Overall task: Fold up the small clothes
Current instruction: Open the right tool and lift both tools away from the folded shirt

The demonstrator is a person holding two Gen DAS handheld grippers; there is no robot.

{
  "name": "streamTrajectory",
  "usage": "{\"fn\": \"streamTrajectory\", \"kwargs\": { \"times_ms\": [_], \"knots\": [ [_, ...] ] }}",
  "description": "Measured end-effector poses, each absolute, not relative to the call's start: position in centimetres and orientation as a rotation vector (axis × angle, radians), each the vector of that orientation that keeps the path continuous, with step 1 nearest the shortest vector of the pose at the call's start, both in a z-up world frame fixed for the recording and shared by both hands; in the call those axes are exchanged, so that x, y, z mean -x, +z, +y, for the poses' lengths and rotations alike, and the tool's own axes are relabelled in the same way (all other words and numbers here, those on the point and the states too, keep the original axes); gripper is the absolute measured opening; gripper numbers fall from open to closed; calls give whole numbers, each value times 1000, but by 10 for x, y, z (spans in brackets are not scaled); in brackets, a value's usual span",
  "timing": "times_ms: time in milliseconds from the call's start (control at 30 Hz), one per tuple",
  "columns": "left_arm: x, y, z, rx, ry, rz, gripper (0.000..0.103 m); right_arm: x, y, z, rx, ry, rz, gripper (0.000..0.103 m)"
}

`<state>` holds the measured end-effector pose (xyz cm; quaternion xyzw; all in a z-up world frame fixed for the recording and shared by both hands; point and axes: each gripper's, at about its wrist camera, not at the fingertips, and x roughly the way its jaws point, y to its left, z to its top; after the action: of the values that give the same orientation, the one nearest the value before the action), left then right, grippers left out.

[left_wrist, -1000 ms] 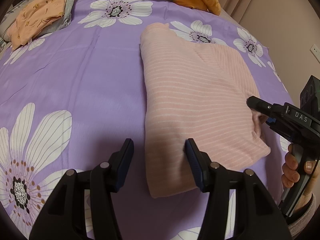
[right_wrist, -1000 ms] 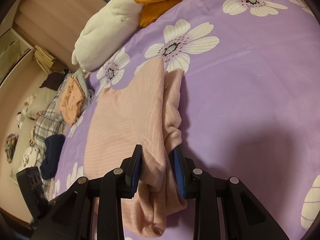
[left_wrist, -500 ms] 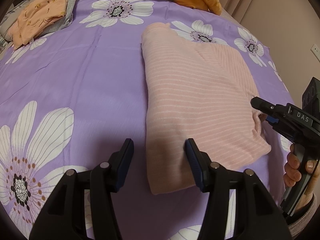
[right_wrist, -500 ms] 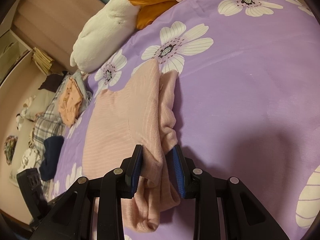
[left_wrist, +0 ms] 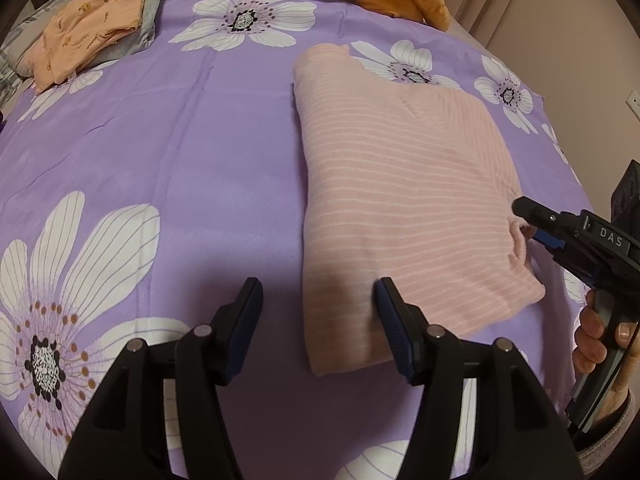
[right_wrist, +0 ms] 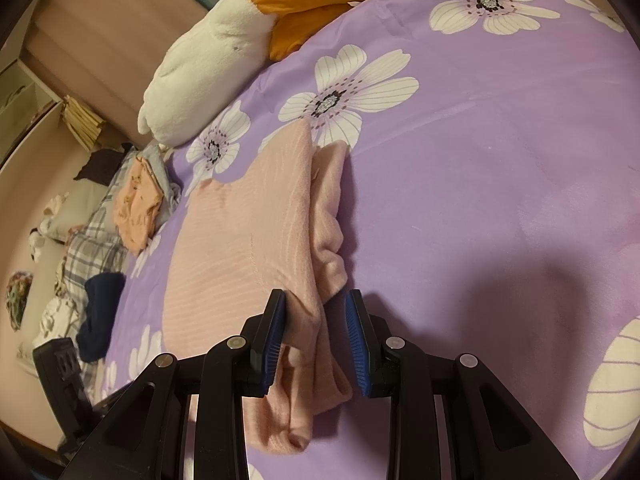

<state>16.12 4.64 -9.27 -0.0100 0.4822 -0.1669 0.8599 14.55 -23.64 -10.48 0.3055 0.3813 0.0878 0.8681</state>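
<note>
Right wrist view: right claw (right_wrist: 316,334) spread around pink top's (right_wrist: 240,248) loose edge; half folded. Left claw (left_wrist: 318,312) spread, empty.

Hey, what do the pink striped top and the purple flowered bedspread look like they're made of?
The pink striped top looks like a soft, fuzzy knit, perhaps fleece: matte nap and thick, rounded folds. The purple flowered bedspread looks like thin, smooth woven fabric, maybe cotton or polyester, with a slight sheen and fine creases.
</note>
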Motion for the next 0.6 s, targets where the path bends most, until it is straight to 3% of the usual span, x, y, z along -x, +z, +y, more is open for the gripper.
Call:
{"fn": "streamTrajectory", "kwargs": {
  "times_ms": [367, 600],
  "knots": [
    [-144, -80, 51, -22, -276, 990, 65, -126, -97, -241, -614, 126, 788, 29],
    [-131, -66, 52, -68, -226, 940, 89, -121, -79, -234, -538, 115, 765, 29]
  ]
}}
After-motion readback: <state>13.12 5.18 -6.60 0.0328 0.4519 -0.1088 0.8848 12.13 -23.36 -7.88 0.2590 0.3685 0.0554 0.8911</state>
